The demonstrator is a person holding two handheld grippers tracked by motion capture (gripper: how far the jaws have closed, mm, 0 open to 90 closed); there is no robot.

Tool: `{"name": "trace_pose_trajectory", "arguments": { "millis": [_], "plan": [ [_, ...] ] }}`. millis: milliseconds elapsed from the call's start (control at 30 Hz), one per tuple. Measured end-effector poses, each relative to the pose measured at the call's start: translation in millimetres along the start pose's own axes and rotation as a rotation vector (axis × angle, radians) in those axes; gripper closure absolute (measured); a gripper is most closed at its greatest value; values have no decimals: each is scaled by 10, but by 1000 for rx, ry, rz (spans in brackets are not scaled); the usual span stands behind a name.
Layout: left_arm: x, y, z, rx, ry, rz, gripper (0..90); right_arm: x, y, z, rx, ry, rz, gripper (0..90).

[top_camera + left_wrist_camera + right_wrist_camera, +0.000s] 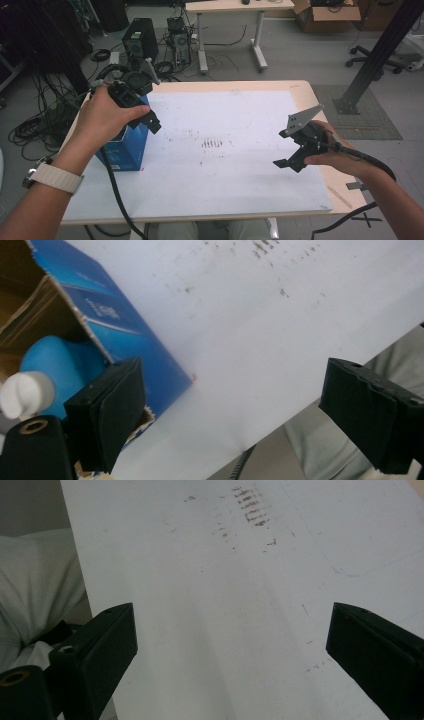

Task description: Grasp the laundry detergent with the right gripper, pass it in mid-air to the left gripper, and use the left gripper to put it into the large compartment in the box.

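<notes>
a pale wooden table — white sheet across it, blue box at its left edge.

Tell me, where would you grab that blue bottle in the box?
Probably by its white cap or the neck beneath it, coming from above through the open top of the blue box. Cardboard walls hide the blue bottle on the sides; only its top shows.

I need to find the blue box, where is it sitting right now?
In the high view the blue box stands at the table's left edge, directly beneath the left gripper; a blue bottle sits inside.
</notes>
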State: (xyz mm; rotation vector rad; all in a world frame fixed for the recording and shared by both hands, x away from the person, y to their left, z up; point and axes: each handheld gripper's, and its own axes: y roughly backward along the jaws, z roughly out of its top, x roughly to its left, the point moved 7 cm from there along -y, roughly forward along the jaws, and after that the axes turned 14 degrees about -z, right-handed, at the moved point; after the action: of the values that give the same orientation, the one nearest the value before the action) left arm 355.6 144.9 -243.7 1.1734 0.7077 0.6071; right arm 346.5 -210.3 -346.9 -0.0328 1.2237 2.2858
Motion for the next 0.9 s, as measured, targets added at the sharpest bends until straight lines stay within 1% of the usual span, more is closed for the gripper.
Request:
{"name": "trace_pose_trajectory", "arguments": {
  "millis": [100,233,400,533,600,700,900],
  "plan": [
    [-75,-37,9,1,-25,-16,101,0,1,-3,0,-1,0,62],
    [-151,-73,16,1,-50,-27,89,-1,3,-6,-1,-2,-2,62],
    [-234,-115,21,17,-84,-41,76,-4,13,-4,0,-8,-5,62],
    [-301,-137,19,40,-124,-55,60,-18,25,-4,-1,-12,-7,63],
    [-338,-153,25,45,-137,-57,56,-24,27,-6,-1,-15,-9,63],
    [-402,-172,37,57,-169,-63,50,-25,32,-11,2,-17,-11,63],
    [-509,-191,79,62,-208,-71,49,-45,73,-7,-4,-22,-19,63]
  ]
}}
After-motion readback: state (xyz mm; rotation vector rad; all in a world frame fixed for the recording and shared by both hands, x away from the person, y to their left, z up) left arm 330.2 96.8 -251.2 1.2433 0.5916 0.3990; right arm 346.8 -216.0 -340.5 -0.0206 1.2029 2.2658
